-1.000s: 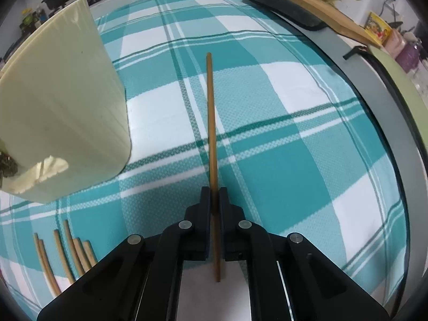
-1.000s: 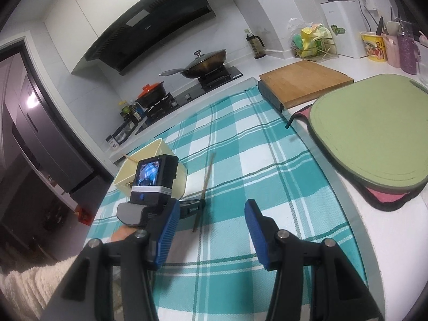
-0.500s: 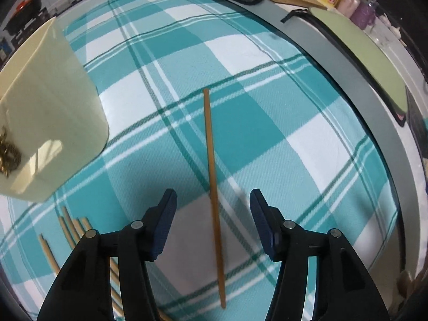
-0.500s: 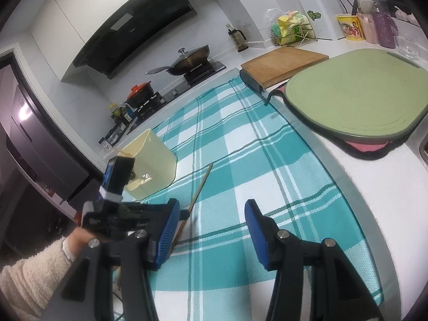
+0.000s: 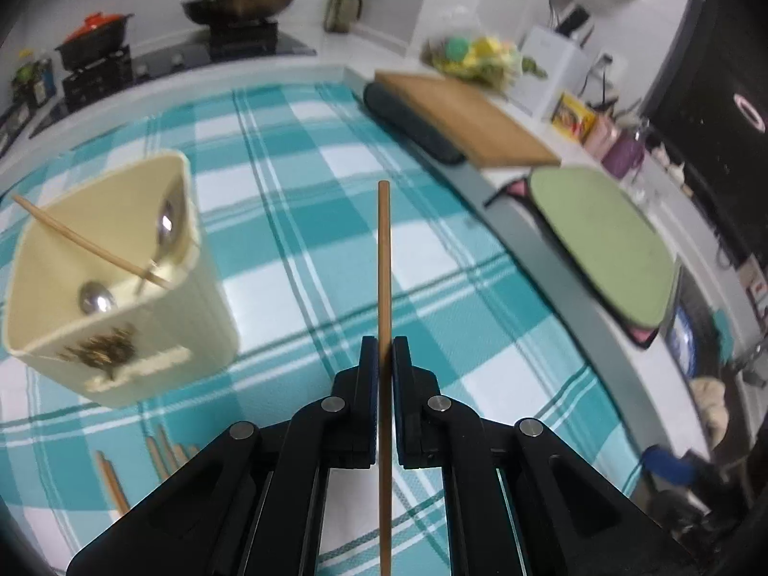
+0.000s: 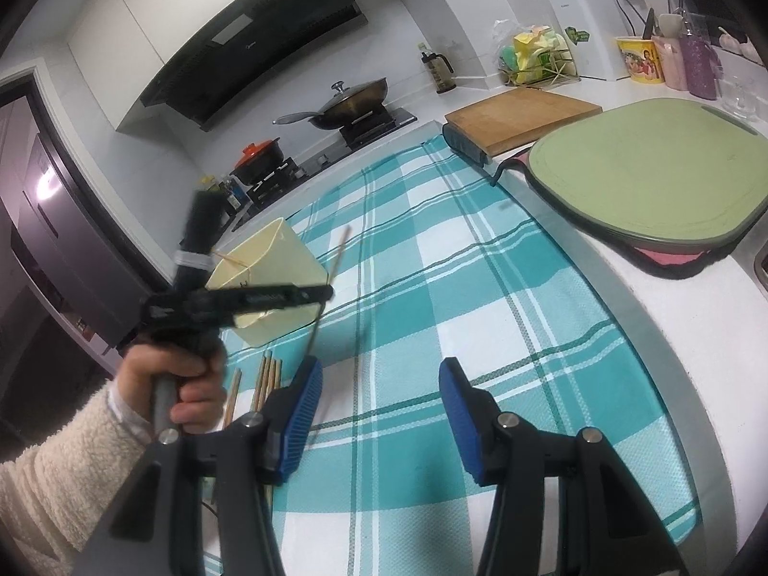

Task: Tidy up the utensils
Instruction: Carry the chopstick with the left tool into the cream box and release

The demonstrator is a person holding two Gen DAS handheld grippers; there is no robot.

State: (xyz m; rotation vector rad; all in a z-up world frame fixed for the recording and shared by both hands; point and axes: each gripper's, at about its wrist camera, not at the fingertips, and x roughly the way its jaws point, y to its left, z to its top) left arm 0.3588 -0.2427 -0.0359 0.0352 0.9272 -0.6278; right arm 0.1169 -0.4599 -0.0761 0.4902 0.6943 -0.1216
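Note:
My left gripper (image 5: 382, 353) is shut on a wooden chopstick (image 5: 383, 259) and holds it lifted above the teal plaid cloth (image 5: 432, 259), just right of the cream utensil holder (image 5: 144, 336). The holder has spoons (image 5: 165, 225) and one chopstick (image 5: 86, 242) in it. Several more chopsticks (image 5: 113, 480) lie on the cloth in front of the holder. In the right wrist view the left gripper (image 6: 326, 294) holds the chopstick (image 6: 336, 259) beside the holder (image 6: 273, 283). My right gripper (image 6: 379, 413) is open and empty above the cloth's near part.
A wooden cutting board (image 6: 523, 115) and a green cutting board (image 6: 643, 168) lie on the counter to the right. A stove with a wok (image 6: 350, 101) stands at the back. Jars and a knife block (image 6: 585, 38) stand at the far right.
My left gripper opened half a second ago with the chopstick lying on the cloth, then shut on it again and lifted it up beside the holder. The right gripper stayed open.

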